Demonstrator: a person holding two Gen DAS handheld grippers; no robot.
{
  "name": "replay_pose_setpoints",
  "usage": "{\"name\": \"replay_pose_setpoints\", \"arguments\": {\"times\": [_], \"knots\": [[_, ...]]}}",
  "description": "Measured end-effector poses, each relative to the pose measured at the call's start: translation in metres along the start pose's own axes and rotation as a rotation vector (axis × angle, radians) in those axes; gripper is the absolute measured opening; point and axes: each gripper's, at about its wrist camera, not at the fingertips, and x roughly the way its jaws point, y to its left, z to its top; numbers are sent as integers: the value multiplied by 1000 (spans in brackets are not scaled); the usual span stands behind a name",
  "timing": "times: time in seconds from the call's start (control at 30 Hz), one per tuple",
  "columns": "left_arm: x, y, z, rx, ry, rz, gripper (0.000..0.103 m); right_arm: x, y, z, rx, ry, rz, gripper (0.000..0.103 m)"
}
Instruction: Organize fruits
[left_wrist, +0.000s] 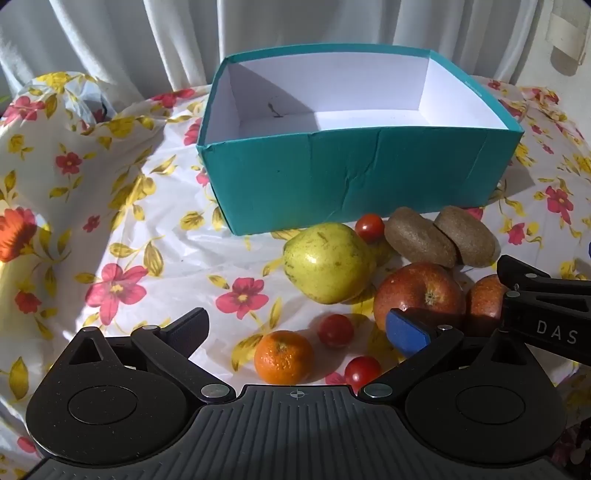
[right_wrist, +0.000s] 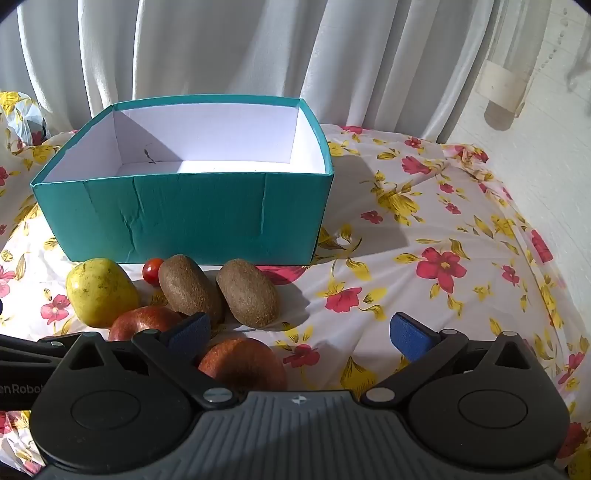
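The fruits lie loose in a cluster on the desk just in front of the teal box (left_wrist: 332, 177), none yet inside it: a yellow-green apple (left_wrist: 327, 262) nearest the box's front wall, two kiwis (left_wrist: 439, 236) touching each other to its right, two red apples (left_wrist: 419, 291) nearer the camera, a mandarin (left_wrist: 283, 356) nearest of all, and three cherry tomatoes (left_wrist: 335, 330) scattered among them. The box stands open-topped and shows a bare white floor, probably so fruit can be dropped in from above. The left gripper (left_wrist: 297, 328) hangs over the mandarin and tomatoes with its jaws spread as wide as they go and nothing between the pads. The right gripper (right_wrist: 299, 332) is likewise fully open and empty, tilted down above a red apple (right_wrist: 242, 360) near the kiwis. A flowered cloth (left_wrist: 122, 229) covers the desk, and pale curtains (right_wrist: 221, 48) hang behind.
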Motion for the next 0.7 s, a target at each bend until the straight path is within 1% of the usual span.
{"name": "replay_pose_setpoints", "arguments": {"times": [0.13, 0.3, 0.43, 0.7], "knots": [[-1, 0, 0, -4, 1, -4, 103, 0, 0, 1, 0, -10, -1, 103], [5, 12, 2, -8, 3, -9, 103, 3, 1, 2, 1, -5, -1, 103], [5, 4, 1, -15, 8, 7, 103, 3, 2, 3, -2, -2, -4, 103], [8, 5, 1, -20, 16, 14, 103, 5, 1, 4, -7, 2, -4, 103]]}}
